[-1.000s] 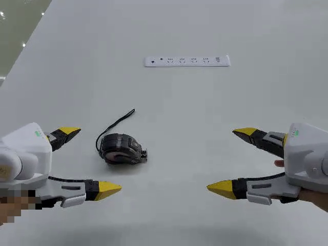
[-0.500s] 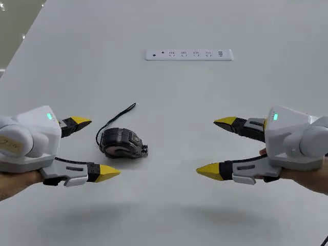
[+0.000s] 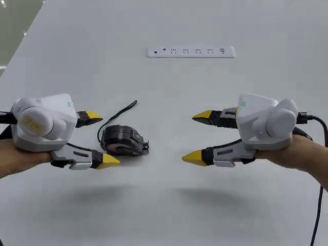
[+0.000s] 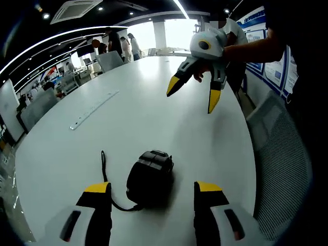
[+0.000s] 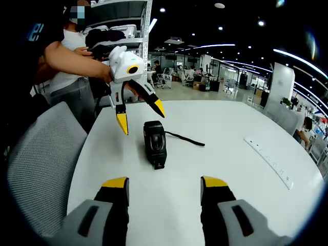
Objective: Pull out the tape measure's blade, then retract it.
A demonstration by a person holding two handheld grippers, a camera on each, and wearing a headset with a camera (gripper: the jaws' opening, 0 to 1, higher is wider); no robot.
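the tape measure (image 3: 122,140) lies on the worktop (image 3: 164,200), just ahead of the left gripper's (image 3: 106,138) wide-open, empty jaws, while the right gripper (image 3: 189,137), equally spread and empty, hovers well to its right.

Bright even overhead light, soft shadows on white table (image 3: 169,205), sharp focus, fisheye-bent edges

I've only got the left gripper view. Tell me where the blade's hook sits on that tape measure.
Observer: In the head view the hook sticks out of the tape measure at the end facing the right gripper.
Operator: Say whether any blade is out.
Observer: None. The right gripper view shows the hook tucked right up against the tape measure.
Operator: Report what trails behind the right gripper.
Observer: A black cable leaves its rear and runs down past the person's forearm.
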